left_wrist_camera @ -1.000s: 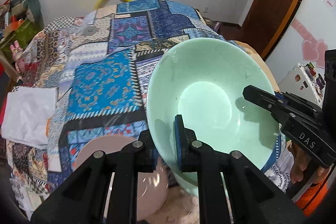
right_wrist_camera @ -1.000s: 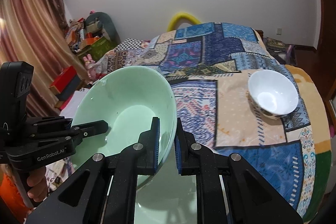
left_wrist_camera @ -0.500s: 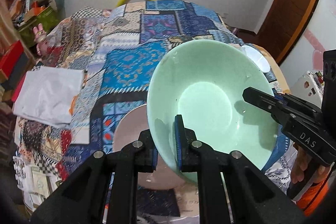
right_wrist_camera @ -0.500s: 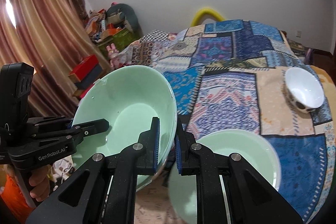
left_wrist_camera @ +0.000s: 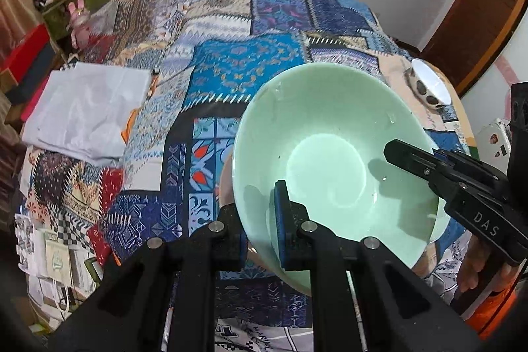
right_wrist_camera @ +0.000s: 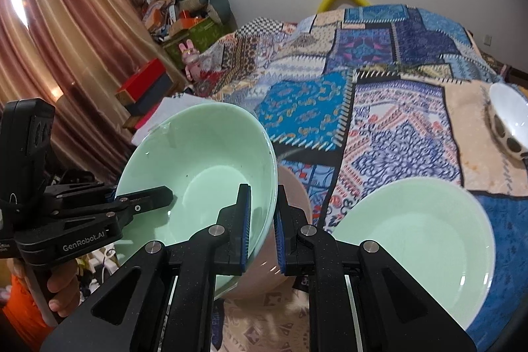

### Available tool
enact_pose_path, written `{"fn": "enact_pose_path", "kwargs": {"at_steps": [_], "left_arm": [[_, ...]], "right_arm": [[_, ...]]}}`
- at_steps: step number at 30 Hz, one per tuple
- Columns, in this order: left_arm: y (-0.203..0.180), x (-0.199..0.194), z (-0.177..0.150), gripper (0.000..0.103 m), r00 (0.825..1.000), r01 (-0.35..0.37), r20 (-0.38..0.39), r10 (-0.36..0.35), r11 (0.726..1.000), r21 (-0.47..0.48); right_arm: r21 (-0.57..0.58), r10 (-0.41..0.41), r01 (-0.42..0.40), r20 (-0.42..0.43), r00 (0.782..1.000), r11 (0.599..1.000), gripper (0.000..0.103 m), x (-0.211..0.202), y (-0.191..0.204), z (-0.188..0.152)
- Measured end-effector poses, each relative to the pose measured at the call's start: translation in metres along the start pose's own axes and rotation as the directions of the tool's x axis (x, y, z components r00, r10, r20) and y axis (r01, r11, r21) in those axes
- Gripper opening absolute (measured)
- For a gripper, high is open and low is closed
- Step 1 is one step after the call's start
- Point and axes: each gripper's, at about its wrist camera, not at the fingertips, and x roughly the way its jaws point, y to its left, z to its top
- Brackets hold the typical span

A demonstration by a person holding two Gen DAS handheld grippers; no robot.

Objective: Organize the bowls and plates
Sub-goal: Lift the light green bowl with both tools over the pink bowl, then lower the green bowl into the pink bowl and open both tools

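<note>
A large mint-green bowl [left_wrist_camera: 333, 160] is held in the air, tilted, above the patchwork-covered table. My left gripper [left_wrist_camera: 260, 216] is shut on its near rim. My right gripper [right_wrist_camera: 262, 216] is shut on the opposite rim of the same bowl [right_wrist_camera: 204, 174]. Under the bowl lies a pink plate [right_wrist_camera: 293, 187], mostly hidden. A second mint-green bowl [right_wrist_camera: 419, 240] sits on the table to the right. A small white bowl with dark dots [right_wrist_camera: 510, 124] stands at the far right, and also shows in the left wrist view [left_wrist_camera: 429, 86].
The patchwork cloth [left_wrist_camera: 250, 32] covers the whole table. A folded white cloth [left_wrist_camera: 89, 108] lies at the left edge. Boxes and clutter [right_wrist_camera: 184, 18] stand beyond the table's left side near curtains.
Both grippers have carried the green bowl leftward and back toward the near edge; the second green bowl and the pink plate beneath have come into view.
</note>
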Motion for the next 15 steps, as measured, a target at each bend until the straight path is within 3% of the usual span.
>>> {"fn": "enact_pose_path", "kwargs": {"at_steps": [15], "left_arm": [[0.012,0.048,-0.013,0.013,0.995,0.007,-0.098,-0.010,1.000,-0.025]], "right_arm": [[0.042,-0.011,0.016,-0.110,0.994,0.999,0.012,0.034,-0.011,-0.022]]}}
